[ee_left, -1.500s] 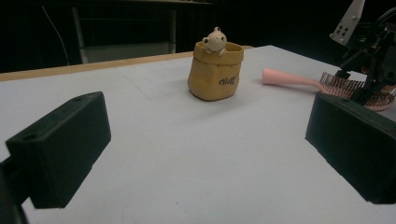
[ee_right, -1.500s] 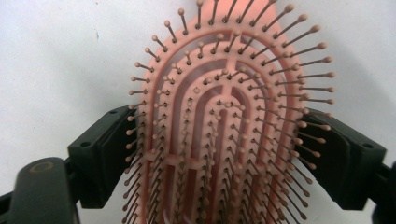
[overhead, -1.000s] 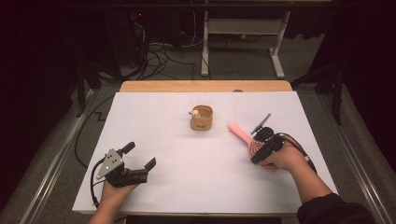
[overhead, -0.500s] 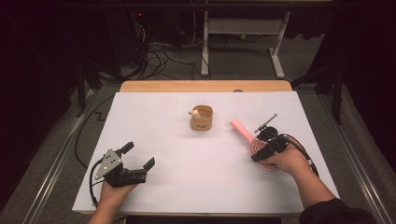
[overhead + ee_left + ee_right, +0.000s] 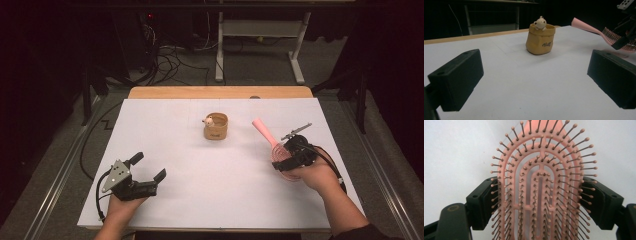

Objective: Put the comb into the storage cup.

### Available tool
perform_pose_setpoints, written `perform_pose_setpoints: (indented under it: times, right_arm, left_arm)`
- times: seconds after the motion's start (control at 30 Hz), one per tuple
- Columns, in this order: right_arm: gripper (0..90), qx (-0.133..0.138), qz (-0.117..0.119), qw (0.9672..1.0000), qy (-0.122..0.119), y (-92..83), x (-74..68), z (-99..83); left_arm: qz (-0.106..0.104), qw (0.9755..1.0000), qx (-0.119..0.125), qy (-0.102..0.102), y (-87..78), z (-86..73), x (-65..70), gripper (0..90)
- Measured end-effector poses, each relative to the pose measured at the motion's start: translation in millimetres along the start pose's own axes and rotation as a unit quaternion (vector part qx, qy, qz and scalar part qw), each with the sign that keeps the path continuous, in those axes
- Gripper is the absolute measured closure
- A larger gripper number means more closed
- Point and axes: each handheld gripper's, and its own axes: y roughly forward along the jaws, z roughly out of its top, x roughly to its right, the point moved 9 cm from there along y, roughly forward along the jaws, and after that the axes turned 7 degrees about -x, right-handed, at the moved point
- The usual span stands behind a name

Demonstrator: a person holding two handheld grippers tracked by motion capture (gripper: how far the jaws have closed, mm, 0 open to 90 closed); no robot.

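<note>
left gripper [image 5: 148,169]: jaws spread, nothing between them, low over the white table [image 5: 175,140]
pouch [image 5: 216,126]: tan, mid-table, small bear figure [image 5: 208,120] peeking over the rim (inside not visible)
right gripper [image 5: 286,156]: pinching the pink hairbrush [image 5: 541,185] by its head edges, handle end cut off
hairbrush location: right side of table

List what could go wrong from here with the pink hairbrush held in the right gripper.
1. The right gripper clamps the pink hairbrush across its bristled head, so the jaws press partly on bristles; the brush could slip or twist.
2. The handle sticks out toward the small tan pot with its bear figure; a swing that way might knock it over.
3. The left gripper rests open on the white table, too far to steady anything.
</note>
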Motion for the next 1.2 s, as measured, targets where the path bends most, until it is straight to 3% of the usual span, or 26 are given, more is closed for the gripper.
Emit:
perform_pose_setpoints:
  times: [0.1, 0.2, 0.77, 1.2]
  right_arm:
    - [20.4, 0.019, 0.012, 0.9998, 0.0, -3.3, -5.6, -2.7]
    - [20.4, 0.02, 0.012, 0.9997, -0.005, -3.4, -8.7, -5.0]
    - [20.4, -0.01, 0.039, 0.9973, -0.061, -6.3, -44.4, -11.6]
    - [20.4, -0.029, 0.055, 0.9933, -0.097, 1.9, -73.0, -4.6]
  left_arm:
    - [0.0, 1.0, 0.0, 0.001, 0.1, 0.0, 0.5, 1.0]
    - [0.0, 1.0, 0.002, 0.005, 0.0, 0.4, 1.7, 1.0]
    - [0.028, 0.9976, -0.003, 0.063, 3.4, 0.2, 10.9, 1.3]
    - [0.039, 0.996, -0.01, 0.08, 7.8, -3.2, 12.3, 2.1]
